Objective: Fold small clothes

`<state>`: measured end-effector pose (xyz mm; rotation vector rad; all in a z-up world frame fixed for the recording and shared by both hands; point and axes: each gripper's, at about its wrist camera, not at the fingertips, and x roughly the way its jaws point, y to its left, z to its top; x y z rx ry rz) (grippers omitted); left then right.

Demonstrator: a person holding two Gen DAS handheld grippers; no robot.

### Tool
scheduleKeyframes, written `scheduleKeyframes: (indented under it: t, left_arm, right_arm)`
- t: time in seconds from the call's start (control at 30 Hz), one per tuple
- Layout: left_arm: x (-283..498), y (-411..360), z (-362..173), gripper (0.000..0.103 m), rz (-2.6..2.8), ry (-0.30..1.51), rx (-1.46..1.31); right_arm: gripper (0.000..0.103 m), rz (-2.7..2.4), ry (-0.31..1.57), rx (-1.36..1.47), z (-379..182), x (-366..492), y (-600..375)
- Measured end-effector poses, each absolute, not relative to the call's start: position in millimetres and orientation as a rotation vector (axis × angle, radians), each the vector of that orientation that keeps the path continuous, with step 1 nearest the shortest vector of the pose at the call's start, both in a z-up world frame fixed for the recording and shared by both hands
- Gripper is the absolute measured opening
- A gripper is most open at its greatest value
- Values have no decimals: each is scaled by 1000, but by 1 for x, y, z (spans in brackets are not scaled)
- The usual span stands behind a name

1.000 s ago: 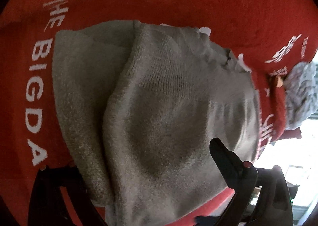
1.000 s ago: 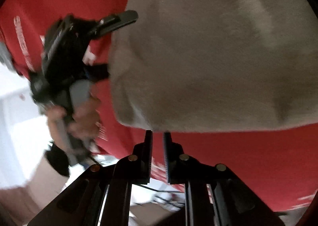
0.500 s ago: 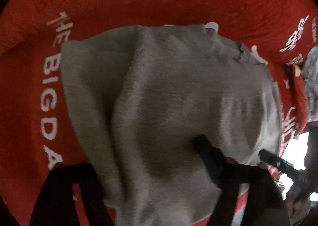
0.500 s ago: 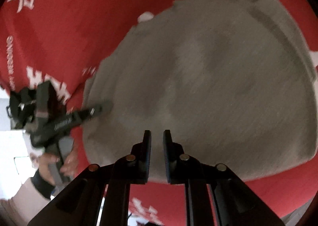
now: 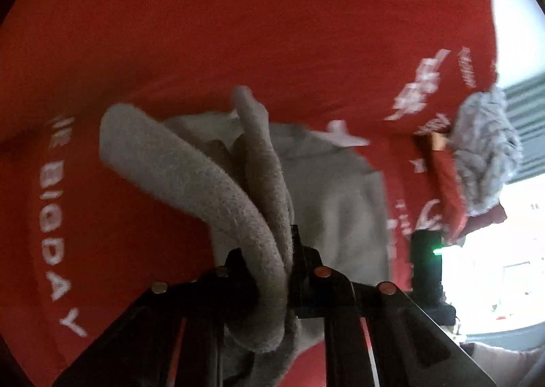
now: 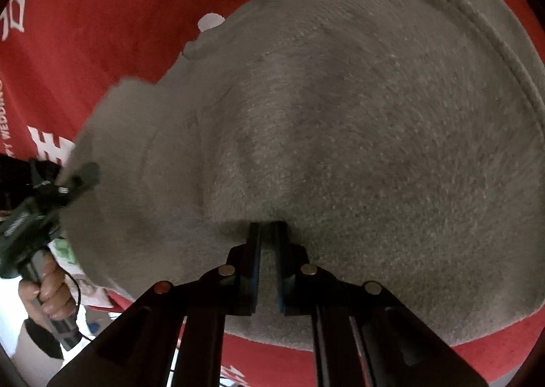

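A small grey knit garment (image 5: 333,196) lies on a red cloth with white lettering (image 5: 238,29). My left gripper (image 5: 272,250) is shut on a bunched edge of the garment (image 5: 218,189) and holds that fold raised off the cloth. In the right wrist view the garment (image 6: 357,121) fills most of the frame. My right gripper (image 6: 267,233) has its jaws nearly together, pressed into the garment's near edge, with grey fabric between the fingers (image 6: 253,261). The left gripper (image 6: 51,189) shows at the garment's left edge, held by a hand.
A grey-white patterned cloth bundle (image 5: 483,152) lies at the right end of the red cloth. Beyond it is a bright window area (image 5: 494,267). The red cloth's front edge (image 6: 340,366) runs below the garment.
My left gripper went from open over the flat garment to shut on its edge, lifting a fold. My right gripper moved forward onto the garment's near edge.
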<state>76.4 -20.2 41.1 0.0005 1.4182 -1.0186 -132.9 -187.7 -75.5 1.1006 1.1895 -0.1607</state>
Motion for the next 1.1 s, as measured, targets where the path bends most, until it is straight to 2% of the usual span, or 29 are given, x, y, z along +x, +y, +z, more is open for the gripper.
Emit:
scheduleKeyframes:
  t: [0.2,0.4,0.53,0.67,0.7,0.73,0.77,0.8,0.87,0.97,1.03,1.1]
  left_arm:
    - [35,-105,63,16,-1154,1392,16]
    - [-17,-188,24,16,-1171,1458,177]
    - [-33,-206,23,17,-1154,1454,243]
    - [-49,-205,49,17,-1190,1356,339]
    - [-47,-200,56,33,-1187,1330,346]
    - [-43,-192,64,73,-1173,1304,336]
    - [-36,-184,70,87,-1141,1273,321]
    - [-30,-175,78,92,-1103,1226,293]
    - [-19,-160,84,92,-1067,1203,270]
    - [6,-135,79,92,-936,1220,255]
    - [20,-118,69,92,-845,1235,264]
    - [31,-100,58,92,-766,1263,263]
  right_arm:
    - [9,-148,1049,1234,-53,-160,-214]
    - [11,-147,936,1440,-70,-198,-254]
    - [11,-128,882,1578,-92,-214,-262]
    - [11,-127,813,1643,-97,-226,-269]
    - [12,-131,796,1652,-96,-229,-272]
    - [16,-137,777,1664,-94,-234,-276]
    - [24,-149,740,1686,-93,-240,-282]
    - [30,-157,713,1704,-93,-245,-287]
    - [49,-155,621,1778,-95,-256,-298]
    - [55,-138,504,1869,-107,-253,-302]
    - [63,-120,424,1940,-113,-256,-307]
    - [65,-95,401,1983,-112,-267,-311]
